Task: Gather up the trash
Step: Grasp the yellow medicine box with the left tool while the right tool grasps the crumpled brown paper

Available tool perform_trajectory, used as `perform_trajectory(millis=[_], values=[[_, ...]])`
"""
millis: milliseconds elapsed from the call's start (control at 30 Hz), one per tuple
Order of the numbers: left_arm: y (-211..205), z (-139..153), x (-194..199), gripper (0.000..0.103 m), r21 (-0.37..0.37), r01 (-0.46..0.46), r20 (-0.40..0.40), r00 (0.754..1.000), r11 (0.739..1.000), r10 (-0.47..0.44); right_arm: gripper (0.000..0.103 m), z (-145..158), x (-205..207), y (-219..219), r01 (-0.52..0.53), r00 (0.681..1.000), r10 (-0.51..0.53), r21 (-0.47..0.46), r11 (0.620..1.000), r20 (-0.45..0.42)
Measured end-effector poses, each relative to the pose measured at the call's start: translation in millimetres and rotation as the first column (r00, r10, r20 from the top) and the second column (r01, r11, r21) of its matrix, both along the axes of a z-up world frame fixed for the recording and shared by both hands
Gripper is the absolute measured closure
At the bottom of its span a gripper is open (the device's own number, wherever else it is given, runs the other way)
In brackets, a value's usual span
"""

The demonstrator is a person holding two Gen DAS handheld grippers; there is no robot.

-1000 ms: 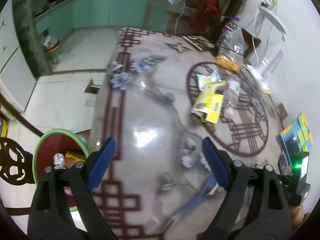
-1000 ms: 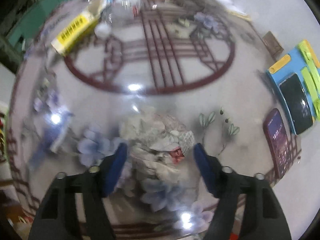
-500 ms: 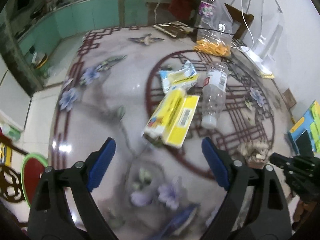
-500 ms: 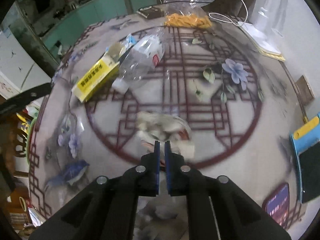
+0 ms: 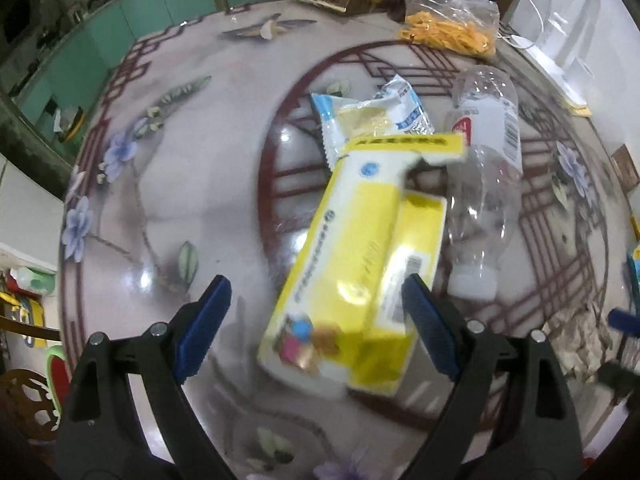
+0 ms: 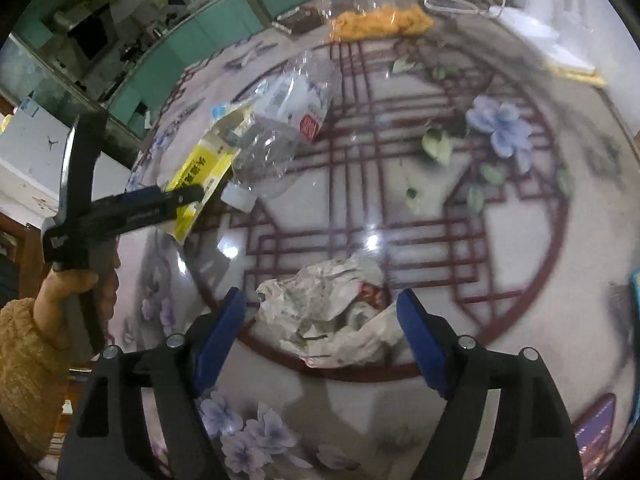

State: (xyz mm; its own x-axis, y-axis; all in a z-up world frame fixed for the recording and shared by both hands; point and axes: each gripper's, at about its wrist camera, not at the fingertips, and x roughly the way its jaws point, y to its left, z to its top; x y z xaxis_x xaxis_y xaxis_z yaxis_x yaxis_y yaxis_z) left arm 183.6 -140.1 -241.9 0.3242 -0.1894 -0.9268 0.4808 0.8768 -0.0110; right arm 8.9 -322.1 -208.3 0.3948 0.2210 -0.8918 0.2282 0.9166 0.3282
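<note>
Left gripper [image 5: 316, 320] jaws wide open around yellow box [image 5: 356, 276], lower centre of frame, on glossy tabletop [image 5: 192, 160]. Right gripper [image 6: 320, 340] jaws open, straddling crumpled paper [image 6: 328, 320], lower centre. Risks: box skidding on slick surface, nudging empty bottle [image 5: 484, 184] just right of it; paper tearing or slipping from a shallow pinch.

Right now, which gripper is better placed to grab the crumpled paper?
Right. The right gripper is open with the crumpled paper between its fingers; the left gripper is open over the yellow box.
</note>
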Motion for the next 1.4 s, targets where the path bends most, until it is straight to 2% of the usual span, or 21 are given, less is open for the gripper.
perform_trajectory(millis=[33, 67, 100, 133, 200, 267, 300, 367, 400, 433, 500, 567, 800, 967, 1033, 1067, 1100, 1133, 1200, 1300, 1400], values=[[-1.1, -2.3, 1.6, 0.018, -0.002, 0.001, -0.008, 1.0, 1.0, -0.001, 0.027, -3.0, 1.9, 1.9, -0.003, 1.0, 0.003, 0.003, 1.0, -0.008], [-2.4, -4.7, 2.6, 0.025, -0.006, 0.003, -0.021, 1.0, 1.0, -0.003, 0.027, -7.2, 4.2, 4.6, -0.008, 1.0, 0.008, 0.006, 1.0, -0.019], [-2.6, -7.2, 3.4, 0.037, -0.012, 0.002, -0.036, 0.999, 1.0, -0.003, 0.027, -9.6, 5.4, 5.6, -0.009, 1.0, 0.009, 0.001, 1.0, -0.026], [-2.6, -8.6, 4.2, 0.042, -0.018, 0.001, -0.044, 0.999, 1.0, -0.001, 0.028, -11.6, 6.2, 6.6, -0.008, 0.999, 0.008, -0.003, 1.0, -0.033], [-0.3, -9.1, 1.5, 0.064, -0.034, 0.001, -0.055, 0.998, 0.999, -0.003, 0.03, -15.2, 7.2, 5.6, 0.008, 0.999, -0.008, 0.009, 1.0, -0.039], [1.6, -5.4, -4.1, 0.064, -0.026, 0.007, -0.043, 0.999, 1.0, -0.008, 0.044, -16.5, 7.4, 5.3, 0.015, 0.999, -0.014, 0.017, 1.0, -0.04], [4.5, -2.6, -7.4, 0.064, -0.027, 0.007, -0.032, 0.999, 1.0, -0.008, 0.054, -16.8, 7.5, 6.1, 0.012, 0.999, -0.011, 0.014, 1.0, -0.042], [12.4, 6.4, -14.4, 0.065, -0.047, 0.001, -0.018, 1.0, 0.999, -0.002, 0.06, -15.8, 6.3, 6.8, 0.009, 0.999, -0.008, 0.006, 1.0, -0.037], [15.8, 11.2, -17.9, 0.07, -0.054, -0.003, -0.009, 1.0, 0.999, 0.002, 0.063, -13.4, 6.1, 8.1, 0.008, 1.0, -0.008, 0.0, 1.0, -0.03], [20.5, 19.3, -25.1, 0.07, -0.06, -0.012, -0.002, 1.0, 0.998, 0.011, 0.066, -10.7, 5.6, 9.1, 0.007, 1.0, -0.007, -0.002, 1.0, -0.022], [27.2, 30.7, -34.8, 0.071, -0.06, -0.035, -0.003, 0.999, 0.998, 0.035, 0.066, -1.7, 3.9, 12.1, 0.002, 1.0, -0.002, -0.011, 1.0, 0.004], [36.9, 47.7, -48.7, 0.076, -0.096, -0.058, 0.01, 0.998, 0.994, 0.059, 0.066, 10.9, 2.5, 16.5, -0.007, 0.999, 0.008, -0.018, 1.0, 0.042], [64.5, 111.2, -95.5, 0.089, -0.176, -0.086, 0.136, 0.985, 0.981, 0.111, 0.066, 52.3, 0.5, 41.6, -0.058, 0.986, 0.065, -0.052, 0.997, 0.154], [86.3, 130.1, -112.4, 0.093, -0.209, -0.111, 0.177, 0.973, 0.972, 0.149, 0.066, 75.5, -2.7, 62.9, -0.102, 0.971, 0.12, -0.093, 0.99, 0.209], [95.7, 124.4, -112.0, 0.089, -0.201, -0.135, 0.161, 0.972, 0.97, 0.169, 0.065, 78.9, -3.4, 68.4, -0.111, 0.968, 0.13, -0.1, 0.989, 0.215], [101.2, 119.4, -111.1, 0.067, -0.201, -0.159, 0.149, 0.97, 0.967, 0.19, 0.065, 79.5, -5.2, 70.4, -0.114, 0.967, 0.133, -0.101, 0.988, 0.216], [105.7, 113.5, -109.5, 0.031, -0.204, -0.181, 0.135, 0.968, 0.962, 0.211, 0.065, 79.7, -7.0, 72.0, -0.117, 0.967, 0.137, -0.103, 0.988, 0.216], [109.4, 106.0, -106.7, 0.018, -0.21, -0.202, 0.12, 0.966, 0.957, 0.231, 0.065, 79.2, -8.8, 72.7, -0.118, 0.967, 0.139, -0.104, 0.988, 0.215], [113.0, 88.8, -100.4, 0.015, -0.199, -0.225, 0.103, 0.963, 0.954, 0.249, 0.065, 75.9, -12.9, 73.1, -0.115, 0.97, 0.134, -0.102, 0.988, 0.203], [109.5, 51.8, -83.4, 0.015, -0.09, -0.241, 0.089, 0.964, 0.966, 0.249, 0.065, 73.9, -21.7, 72.2, -0.106, 0.973, 0.124, -0.101, 0.989, 0.192], [108.1, 15.6, -67.9, 0.017, -0.019, -0.255, 0.02, 0.967, 0.967, 0.255, 0.064, 75.6, -30.9, 66.5, -0.087, 0.976, 0.106, -0.105, 0.991, 0.192]])
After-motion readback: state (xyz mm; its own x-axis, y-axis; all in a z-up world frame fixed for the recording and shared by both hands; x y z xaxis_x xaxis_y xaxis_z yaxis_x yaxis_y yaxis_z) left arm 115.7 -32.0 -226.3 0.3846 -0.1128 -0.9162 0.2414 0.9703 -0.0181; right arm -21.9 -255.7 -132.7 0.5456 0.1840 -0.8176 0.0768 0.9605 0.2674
